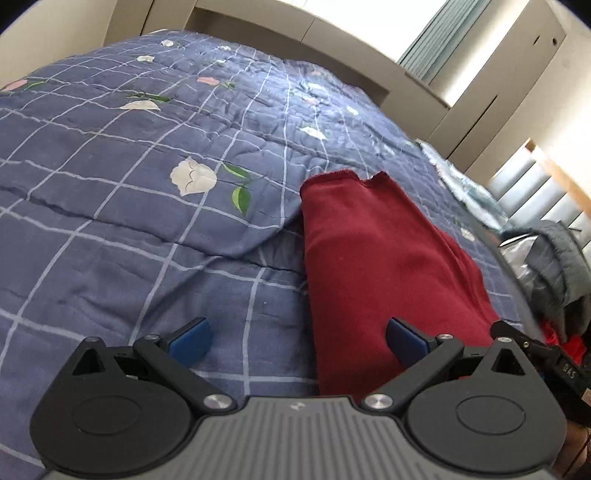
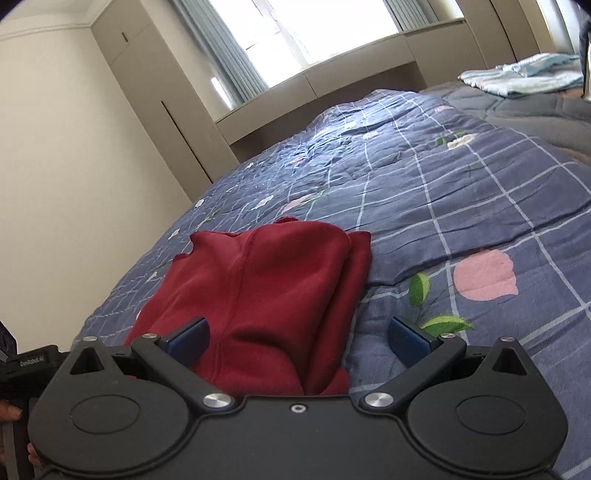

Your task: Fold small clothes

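Observation:
A dark red garment (image 1: 384, 258) lies folded lengthwise on the blue checked quilt (image 1: 147, 221), stretching away from me. My left gripper (image 1: 299, 341) is open over the garment's near left edge, nothing between its blue pads. In the right wrist view the same red garment (image 2: 266, 288) lies in front, its layers stacked along the right side. My right gripper (image 2: 299, 341) is open above the near end, its left pad (image 2: 188, 341) over the cloth and its right pad (image 2: 408, 341) over the quilt (image 2: 461, 192).
A grey bundle of clothing (image 1: 557, 266) sits at the right bed edge. Folded pale blue cloth (image 2: 524, 75) rests on a grey blanket (image 2: 535, 110) at the far right. Beige cabinets (image 2: 74, 147) and a window (image 2: 332, 29) stand beyond the bed.

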Motion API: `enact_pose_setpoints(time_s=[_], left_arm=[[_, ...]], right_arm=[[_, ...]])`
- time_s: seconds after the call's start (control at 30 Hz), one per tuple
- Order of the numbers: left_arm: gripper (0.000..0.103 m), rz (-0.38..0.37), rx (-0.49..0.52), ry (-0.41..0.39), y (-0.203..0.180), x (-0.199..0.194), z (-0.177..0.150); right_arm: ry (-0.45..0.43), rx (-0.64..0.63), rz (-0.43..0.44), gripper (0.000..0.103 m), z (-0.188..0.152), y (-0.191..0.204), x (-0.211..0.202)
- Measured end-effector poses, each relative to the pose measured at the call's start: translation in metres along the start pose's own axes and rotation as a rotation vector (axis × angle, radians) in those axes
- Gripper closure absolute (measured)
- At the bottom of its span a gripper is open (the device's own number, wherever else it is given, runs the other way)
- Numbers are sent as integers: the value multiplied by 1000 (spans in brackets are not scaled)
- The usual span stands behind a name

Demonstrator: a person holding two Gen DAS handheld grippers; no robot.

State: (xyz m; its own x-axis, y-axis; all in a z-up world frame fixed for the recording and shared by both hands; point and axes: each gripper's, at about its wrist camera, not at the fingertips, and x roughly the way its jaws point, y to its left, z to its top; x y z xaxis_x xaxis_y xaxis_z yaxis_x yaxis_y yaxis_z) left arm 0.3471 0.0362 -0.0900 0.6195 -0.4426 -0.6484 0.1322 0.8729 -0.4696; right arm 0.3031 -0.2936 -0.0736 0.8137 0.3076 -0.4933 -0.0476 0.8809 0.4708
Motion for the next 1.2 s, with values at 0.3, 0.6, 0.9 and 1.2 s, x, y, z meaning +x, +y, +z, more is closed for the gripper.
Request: enact_pose_setpoints(time_s=[0.3,0.6,0.9,1.2], left_arm=[[0,62,29,-26,-11,0,-3],[0,70,96,15,-29,12,16],[1,42,105,48,-32,20,20],[0,30,83,135,-26,30,29]], right_arm=[[-55,80,94,0,-2,-16,-9],[-51,76,88,0,-4,-14,-7],[-6,59,63,0,4,-7,-1],[19,79,76,0,5,3,17]])
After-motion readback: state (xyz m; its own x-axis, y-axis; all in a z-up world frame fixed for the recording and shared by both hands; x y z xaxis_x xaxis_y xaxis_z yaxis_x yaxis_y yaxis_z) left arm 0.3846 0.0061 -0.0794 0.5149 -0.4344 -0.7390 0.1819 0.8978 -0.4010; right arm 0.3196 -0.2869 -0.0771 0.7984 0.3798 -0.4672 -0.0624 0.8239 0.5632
